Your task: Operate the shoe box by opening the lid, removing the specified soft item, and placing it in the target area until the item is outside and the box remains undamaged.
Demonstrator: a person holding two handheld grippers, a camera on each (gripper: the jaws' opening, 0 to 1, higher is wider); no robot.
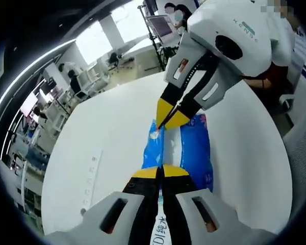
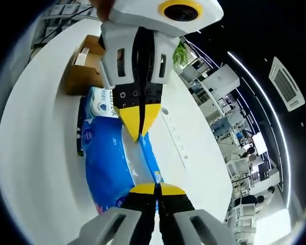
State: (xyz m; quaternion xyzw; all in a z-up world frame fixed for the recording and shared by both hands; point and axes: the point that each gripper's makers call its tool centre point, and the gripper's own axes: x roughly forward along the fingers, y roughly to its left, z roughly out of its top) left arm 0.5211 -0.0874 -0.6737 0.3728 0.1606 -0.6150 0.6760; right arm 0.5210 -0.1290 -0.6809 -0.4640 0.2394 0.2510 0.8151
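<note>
both grippers — left (image 1: 161, 172), right (image 2: 156, 189) — clamped on blue tissue pack (image 2: 106, 163), over white table (image 1: 107, 138)

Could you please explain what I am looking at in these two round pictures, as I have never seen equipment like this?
There is no robot arm here: a person holds one hand tool in each hand, each ending in a two-jaw claw with yellow tips. A fisheye camera rides on each tool, looking forward along its jaws.

In the left gripper view, the left claw rises from the bottom, and the right claw comes in from above. In the right gripper view, the right claw is at the bottom and the left claw faces it.

Both are shut on a blue soft pack, seemingly tissues, each pinching one end over a white table. A brown cardboard box sits behind it on the table. An office with other people lies beyond.
</note>
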